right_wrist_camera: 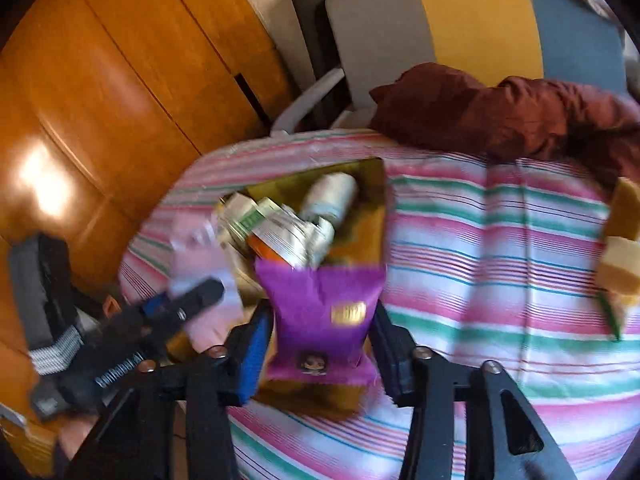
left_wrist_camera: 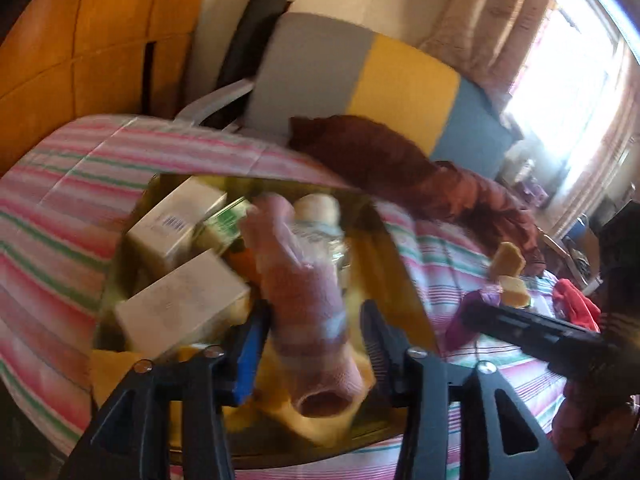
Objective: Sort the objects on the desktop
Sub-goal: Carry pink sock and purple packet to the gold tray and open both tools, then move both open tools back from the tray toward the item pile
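**Sorting desktop objects: both claws over the gold box**

Left wrist view: left gripper (left_wrist_camera: pixel 314 306) points down into the gold box (left_wrist_camera: pixel 384 248). Its jaws stand apart. A rolled pink towel (left_wrist_camera: pixel 308 280) lies between them, running from 6 o'clock toward 12. It sits close against the blue pad at 9 o'clock, and a sliver of gap shows on the 3 o'clock side, so it is not clamped.

Box contents, partly blurred:
- 2 white cartons (left_wrist_camera: pixel 176 216) at 9 to 10 o'clock of the towel
- a green-and-white pack (left_wrist_camera: pixel 226 220) just beside them
- a clear bottle with a cream cap (left_wrist_camera: pixel 320 208) at 12 o'clock

Right wrist view: right gripper (right_wrist_camera: pixel 322 310) has a purple packet (right_wrist_camera: pixel 316 300) between its jaws, at the near edge of the box. The packet's sides meet both fingers. With the motion blur I cannot tell whether the pads press on it.

The box rests on a pink-and-green striped cloth (right_wrist_camera: pixel 480 240). 2 yellow sponges (right_wrist_camera: pixel 620 264) lie on the cloth at 3 o'clock, well apart from the box. A maroon garment (right_wrist_camera: pixel 500 112) lies at 1 o'clock.
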`<action>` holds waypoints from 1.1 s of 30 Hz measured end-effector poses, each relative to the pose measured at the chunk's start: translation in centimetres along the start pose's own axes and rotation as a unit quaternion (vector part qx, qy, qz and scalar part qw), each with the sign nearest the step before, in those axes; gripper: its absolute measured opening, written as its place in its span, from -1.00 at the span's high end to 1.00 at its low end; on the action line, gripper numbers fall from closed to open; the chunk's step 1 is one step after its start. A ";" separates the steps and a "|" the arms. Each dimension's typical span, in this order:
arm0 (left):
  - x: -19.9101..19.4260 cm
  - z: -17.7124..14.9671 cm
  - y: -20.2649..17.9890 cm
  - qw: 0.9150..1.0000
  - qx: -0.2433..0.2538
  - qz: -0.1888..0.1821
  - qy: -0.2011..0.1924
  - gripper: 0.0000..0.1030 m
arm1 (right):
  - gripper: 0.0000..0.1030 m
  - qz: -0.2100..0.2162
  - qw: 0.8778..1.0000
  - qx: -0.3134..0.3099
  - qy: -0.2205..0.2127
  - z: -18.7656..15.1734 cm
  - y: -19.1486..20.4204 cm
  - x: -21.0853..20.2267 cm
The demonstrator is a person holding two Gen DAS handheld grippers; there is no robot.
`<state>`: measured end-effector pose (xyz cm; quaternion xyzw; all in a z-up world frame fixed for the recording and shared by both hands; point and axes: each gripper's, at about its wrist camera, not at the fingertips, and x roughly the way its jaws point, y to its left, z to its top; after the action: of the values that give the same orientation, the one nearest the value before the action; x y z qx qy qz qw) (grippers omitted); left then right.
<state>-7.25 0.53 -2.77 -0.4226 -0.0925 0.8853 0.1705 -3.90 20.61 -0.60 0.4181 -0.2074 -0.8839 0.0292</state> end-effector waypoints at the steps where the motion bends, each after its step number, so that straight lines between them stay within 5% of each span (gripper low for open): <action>1: 0.3 -0.2 0.6 1.000 -0.007 0.006 0.004 0.05 | -0.03 -0.002 1.000 0.001 0.002 0.1 0.2 0.4; 14: 0.3 -3.8 1.3 0.999 0.006 0.046 0.015 0.08 | -0.16 -0.014 1.000 -0.002 0.026 -3.1 0.6 1.0; 33: -4.7 -3.0 -2.9 0.994 0.074 0.072 -0.034 0.05 | -0.31 -0.063 0.997 -0.041 0.010 -6.0 1.2 -0.9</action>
<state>-1.50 1.50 -0.44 -0.3844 -0.0022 0.9134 0.1338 1.02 17.68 -2.82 0.4379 -0.1440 -0.8874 -0.0071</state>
